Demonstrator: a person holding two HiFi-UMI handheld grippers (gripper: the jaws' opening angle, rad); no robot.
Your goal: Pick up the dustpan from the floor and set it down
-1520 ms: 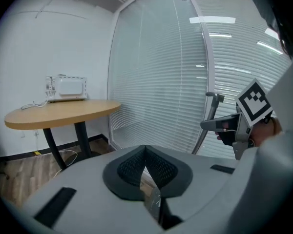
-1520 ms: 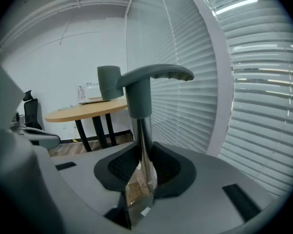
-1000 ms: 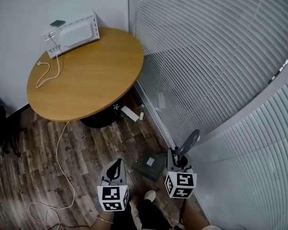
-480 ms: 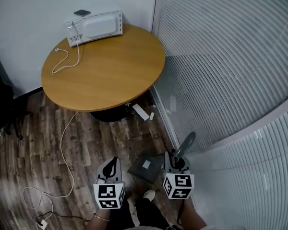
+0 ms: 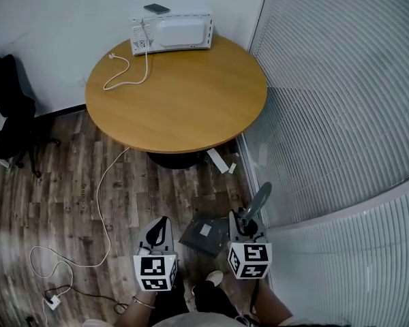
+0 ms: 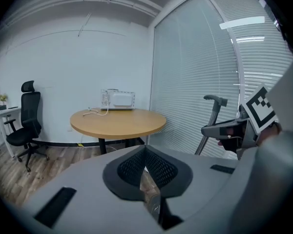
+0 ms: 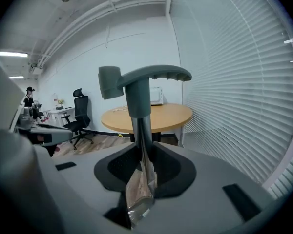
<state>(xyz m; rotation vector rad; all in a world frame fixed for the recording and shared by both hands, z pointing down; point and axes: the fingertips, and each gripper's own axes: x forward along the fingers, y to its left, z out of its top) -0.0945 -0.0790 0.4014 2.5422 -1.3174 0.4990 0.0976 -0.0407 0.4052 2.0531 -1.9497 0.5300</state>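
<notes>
One round wooden table point(image 5: 177, 101) anchors my view, with one white microwave point(image 5: 172, 31) on its far edge and one black office chair point(image 5: 10, 114) to its left. One grey long-handled dustpan point(image 5: 196, 238) is on the table's near side, between my two grippers. Its shaft runs up and away, tilted toward the blinds. My right gripper point(image 7: 142, 167) is clamped on that shaft. My left gripper point(image 6: 145, 167) is closed on nothing. I cannot tell whether the pan touches the floor.

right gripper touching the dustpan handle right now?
Touching. The right gripper view shows the dustpan handle rising from between the jaws of the right gripper, with the pads pressed on both of its sides and no gap.
</notes>
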